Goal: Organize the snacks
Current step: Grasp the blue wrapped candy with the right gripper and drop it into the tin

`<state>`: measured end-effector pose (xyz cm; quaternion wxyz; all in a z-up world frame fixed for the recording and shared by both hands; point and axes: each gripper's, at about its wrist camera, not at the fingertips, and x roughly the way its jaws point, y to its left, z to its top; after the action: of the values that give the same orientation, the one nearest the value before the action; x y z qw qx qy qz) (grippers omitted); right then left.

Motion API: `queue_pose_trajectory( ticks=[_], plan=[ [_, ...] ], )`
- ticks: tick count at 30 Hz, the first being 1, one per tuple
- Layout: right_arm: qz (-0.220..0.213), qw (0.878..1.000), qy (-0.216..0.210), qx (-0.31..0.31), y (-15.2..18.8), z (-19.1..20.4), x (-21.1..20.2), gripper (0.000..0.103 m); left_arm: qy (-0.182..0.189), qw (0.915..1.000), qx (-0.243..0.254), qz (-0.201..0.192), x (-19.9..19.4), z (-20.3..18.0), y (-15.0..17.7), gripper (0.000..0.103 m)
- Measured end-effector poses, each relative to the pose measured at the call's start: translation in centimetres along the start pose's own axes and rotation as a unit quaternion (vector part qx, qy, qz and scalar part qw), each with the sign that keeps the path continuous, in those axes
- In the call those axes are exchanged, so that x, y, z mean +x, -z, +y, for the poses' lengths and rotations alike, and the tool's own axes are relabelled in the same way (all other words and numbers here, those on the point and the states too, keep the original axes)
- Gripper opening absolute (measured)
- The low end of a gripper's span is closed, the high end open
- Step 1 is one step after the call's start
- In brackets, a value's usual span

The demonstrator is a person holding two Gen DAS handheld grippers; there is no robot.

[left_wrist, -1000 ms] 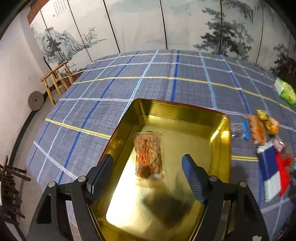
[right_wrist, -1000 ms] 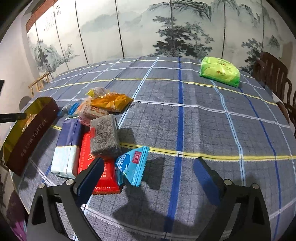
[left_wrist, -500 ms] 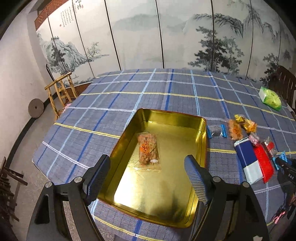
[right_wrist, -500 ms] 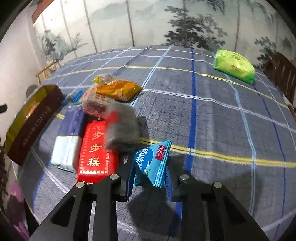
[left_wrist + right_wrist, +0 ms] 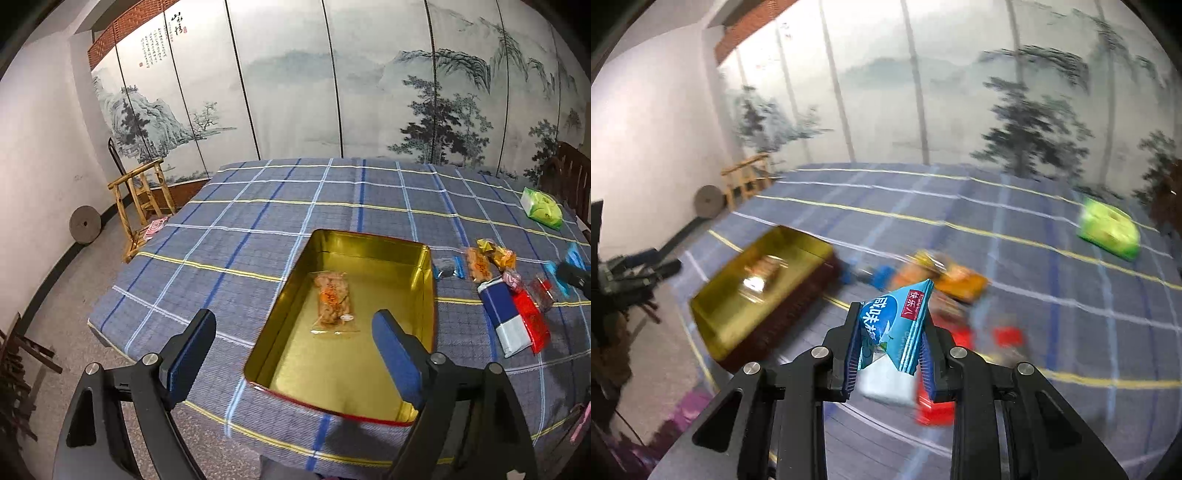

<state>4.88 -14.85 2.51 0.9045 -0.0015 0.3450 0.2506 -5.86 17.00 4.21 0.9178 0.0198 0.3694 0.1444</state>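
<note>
A gold tin (image 5: 424,280) with a red outside sits on the plaid tablecloth; a clear packet of peanuts (image 5: 332,299) lies inside it. My left gripper (image 5: 291,354) is open and empty, raised above the tin's near end. My right gripper (image 5: 890,343) is shut on a blue snack packet (image 5: 894,328), lifted above the snack pile, with the tin (image 5: 716,332) to its left. The right gripper and its blue packet (image 5: 574,258) show at the right edge of the left wrist view. The right wrist view is motion-blurred.
A pile of snacks lies right of the tin: a blue-and-white pack (image 5: 506,317), a red pack (image 5: 532,321), orange and yellow packets (image 5: 480,262). A green bag (image 5: 541,206) sits far right. A wooden stand (image 5: 144,206) is beyond the table's left side.
My right gripper has lifted the blue packet off the table and swung left toward the tin. My left gripper has pulled further back and up from the tin, still open.
</note>
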Motion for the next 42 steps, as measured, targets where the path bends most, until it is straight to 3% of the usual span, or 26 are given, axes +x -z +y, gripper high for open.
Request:
queue_pose_trajectory(
  ticks=[6, 13, 19, 27, 35, 39, 42],
  plan=[
    [0.009, 0.998, -0.044, -0.031, -3.1, 5.9, 4.0, 0.029, -0.005, 0.9999, -0.003, 0.01, 0.1, 1.4, 0.2, 0.085],
    [0.036, 0.996, -0.073, -0.028, -5.8, 9.7, 9.1, 0.029, 0.01, 0.9995, -0.005, 0.031, 0.9, 2.6, 0.4, 0.09],
    [0.075, 0.995, -0.071, -0.013, -7.1, 11.5, 13.8, 0.029, 0.027, 0.9984, -0.001, 0.05, 1.8, 3.1, 0.7, 0.1],
    [0.121, 0.991, -0.066, -0.004, -7.7, 13.0, 19.3, 0.029, 0.108, 0.9897, -0.039, 0.085, 3.0, 4.0, 1.6, 0.102],
    [0.156, 0.986, -0.053, -0.008, -8.3, 14.8, 23.2, 0.03, 0.122, 0.9909, -0.025, 0.051, 2.4, 4.1, 3.2, 0.102],
    [0.171, 0.984, -0.047, -0.009, -8.4, 15.4, 24.8, 0.03, 0.139, 0.9878, -0.043, 0.055, 2.8, 5.0, 3.7, 0.101],
    [0.186, 0.982, -0.044, 0.001, -8.4, 15.8, 26.2, 0.03, 0.13, 0.989, -0.038, 0.059, 2.9, 5.3, 3.9, 0.101]
  ],
)
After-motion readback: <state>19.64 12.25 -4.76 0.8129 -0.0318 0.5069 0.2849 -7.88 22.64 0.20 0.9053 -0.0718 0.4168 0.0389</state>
